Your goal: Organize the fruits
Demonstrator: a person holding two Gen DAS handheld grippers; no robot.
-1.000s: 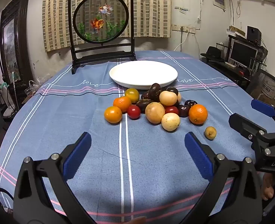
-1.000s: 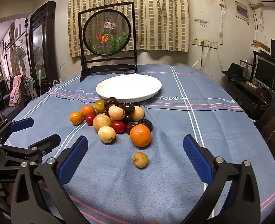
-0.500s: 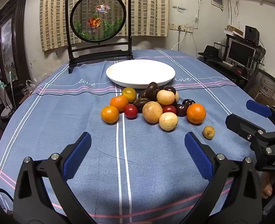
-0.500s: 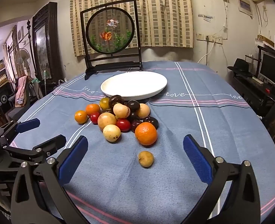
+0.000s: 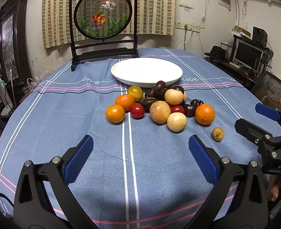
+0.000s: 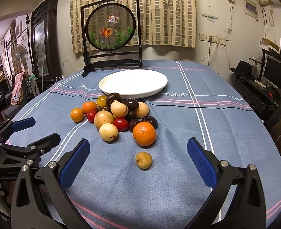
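Note:
A pile of fruit [image 5: 160, 103] lies on the blue tablecloth in front of an empty white plate [image 5: 146, 71]: oranges, red and yellow tomatoes, tan round fruits and dark plums. A small tan fruit [image 6: 144, 160] lies apart, nearest my right gripper [image 6: 138, 162], beside a large orange [image 6: 144, 133]. My left gripper [image 5: 140, 156] is open and empty, short of the pile. My right gripper is open and empty too, with the small fruit just ahead between its fingers. The plate also shows in the right wrist view [image 6: 133, 84].
A black framed goldfish screen [image 5: 103, 24] stands behind the plate at the table's far edge. A desk with a monitor [image 5: 248, 54] and a chair are off the table's right side. Furniture and a fan stand to the left.
Both grippers have moved slightly forward toward the fruit pile. The right one has drawn closer to the small tan fruit. Both stay open and no fruit has moved.

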